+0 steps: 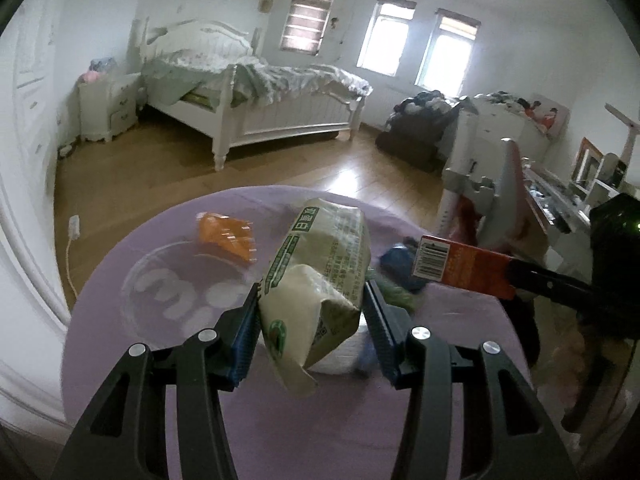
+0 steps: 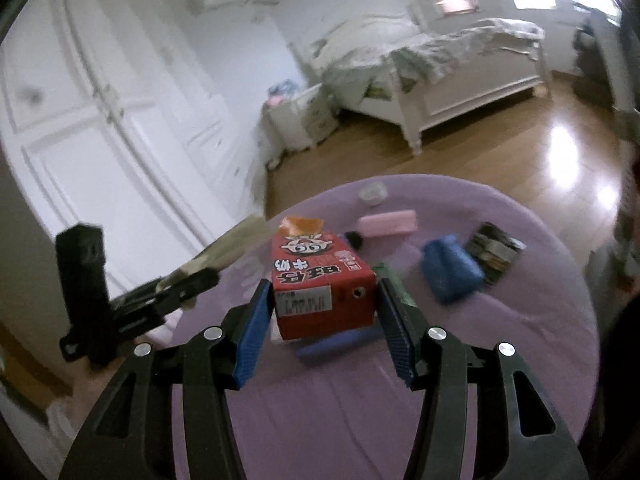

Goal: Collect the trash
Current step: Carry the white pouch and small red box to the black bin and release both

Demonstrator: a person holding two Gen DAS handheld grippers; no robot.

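My left gripper [image 1: 312, 286] is shut on a crumpled cream-and-green drink carton [image 1: 320, 264], which hangs above the round purple table [image 1: 320, 420]. My right gripper [image 2: 324, 283] is shut on a red milk carton [image 2: 320, 296] with a cartoon face, also held over the table [image 2: 360, 420]. Each wrist view shows the other gripper from the side: the right gripper [image 1: 516, 276] with the red carton [image 1: 464, 266], and the left gripper [image 2: 200, 276] with the cream carton [image 2: 236, 244]. An orange wrapper [image 1: 226, 236] lies on the table.
On the table lie a blue crumpled bag [image 2: 452, 270], a pink box [image 2: 388, 222], a dark packet [image 2: 494, 252], a small white cup [image 2: 373, 194], a purple tube [image 2: 336, 346] and a clear plastic lid [image 1: 176, 288]. A white bed [image 1: 280, 116] and wardrobe [image 2: 100, 120] stand beyond the wooden floor.
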